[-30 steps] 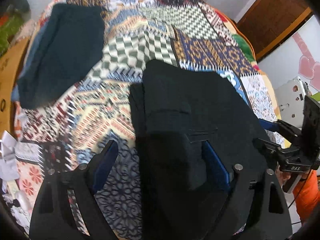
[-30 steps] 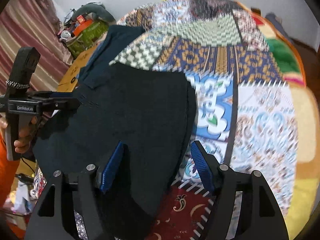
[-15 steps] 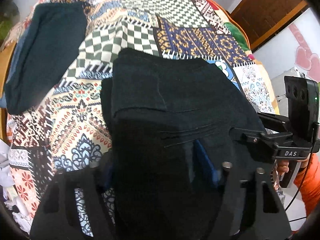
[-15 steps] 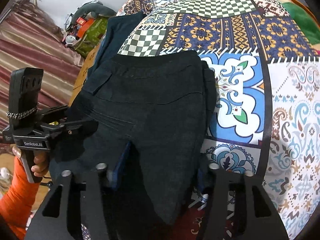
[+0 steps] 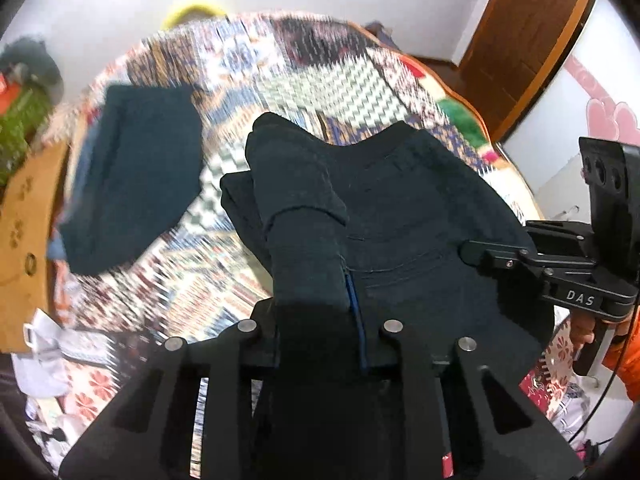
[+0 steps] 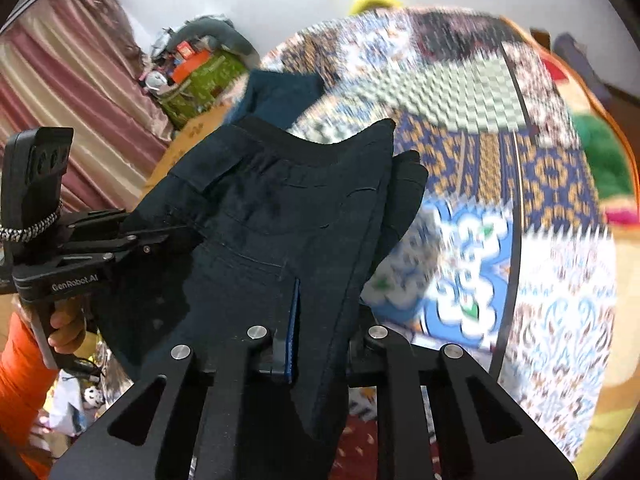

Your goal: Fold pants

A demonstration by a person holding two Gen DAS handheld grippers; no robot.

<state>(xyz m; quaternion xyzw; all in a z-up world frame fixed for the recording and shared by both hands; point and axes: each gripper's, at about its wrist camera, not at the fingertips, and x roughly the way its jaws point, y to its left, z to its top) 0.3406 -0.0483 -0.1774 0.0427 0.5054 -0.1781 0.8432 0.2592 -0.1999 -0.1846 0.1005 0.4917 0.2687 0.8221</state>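
Observation:
Black folded pants (image 5: 400, 208) hang lifted above a patchwork bedspread (image 5: 320, 80), their far waistband edge sagging in the middle. My left gripper (image 5: 316, 300) holds their left near corner; its jaws are closing, cloth fills the gap and hides one finger, and one blue pad (image 5: 354, 300) presses on it. In the right wrist view my right gripper (image 6: 320, 312) grips the pants (image 6: 280, 208) at the right near corner, jaws closing on cloth, blue pad (image 6: 294, 308) against it. Each view shows the other gripper side-on: the right (image 5: 476, 250), the left (image 6: 184, 234).
A folded dark teal garment (image 5: 132, 184) lies on the bedspread at the far left. A cardboard box (image 5: 24, 220) stands beside the bed. A wooden door (image 5: 520, 40) is at the back right, a curtain (image 6: 60, 100) and cluttered boxes (image 6: 204, 80) at the left. Orange sleeves hold both handles.
Both grippers went from open around the pants' near edge to closed on it. They then rose, and the pants came up off the bedspread with them.

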